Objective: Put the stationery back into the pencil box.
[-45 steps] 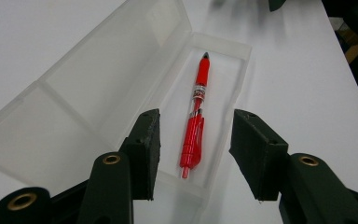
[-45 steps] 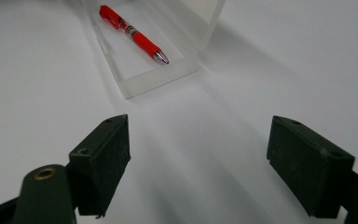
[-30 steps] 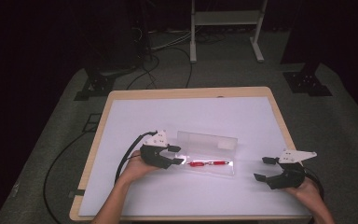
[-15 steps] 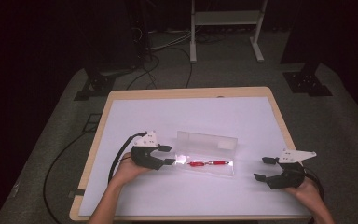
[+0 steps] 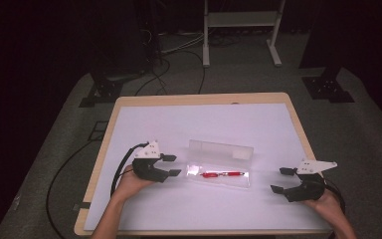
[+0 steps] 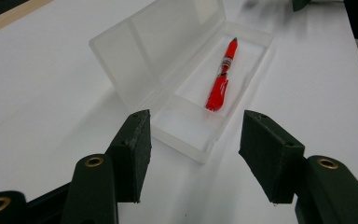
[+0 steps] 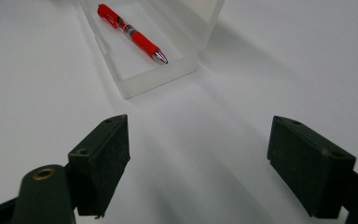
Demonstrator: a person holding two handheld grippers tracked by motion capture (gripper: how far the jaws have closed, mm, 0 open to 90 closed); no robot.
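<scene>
**A:** What changed just now with your left hand-held gripper point(image 5: 171, 166)?

**B:** One second ago it was touching the left end of the clear case point(image 5: 220, 169), with its jaws at the case. Now I have pulled it back toward 9 o'clock. It rests on the counter point(image 5: 144, 119) just beside the case, and its jaws are spread with nothing between them. From the left gripper view I see the case end point(image 6: 186, 135) in front of my jaws, near but not touching.

**A:** And the right one?

**B:** My right hand-held gripper point(image 5: 280, 180) did not move. It lies at 3 o'clock from the case, a little apart, jaws also spread wide and empty.

**A:** What does this mean for the work?

**B:** I think the step of putting the pen in is finished, because I let go and the pen lies inside. What remains, I judge, is to close the lid.

**A:** How does the case look?

**B:** It sits near the middle of the counter. It is long, transparent plastic, and the lid point(image 6: 163, 42) stands open on the 12 o'clock side. The red pen point(image 5: 222, 174) lies flat in the tray, along its length, with its metal tip point(image 7: 160, 56) pointing to my right gripper.
</scene>
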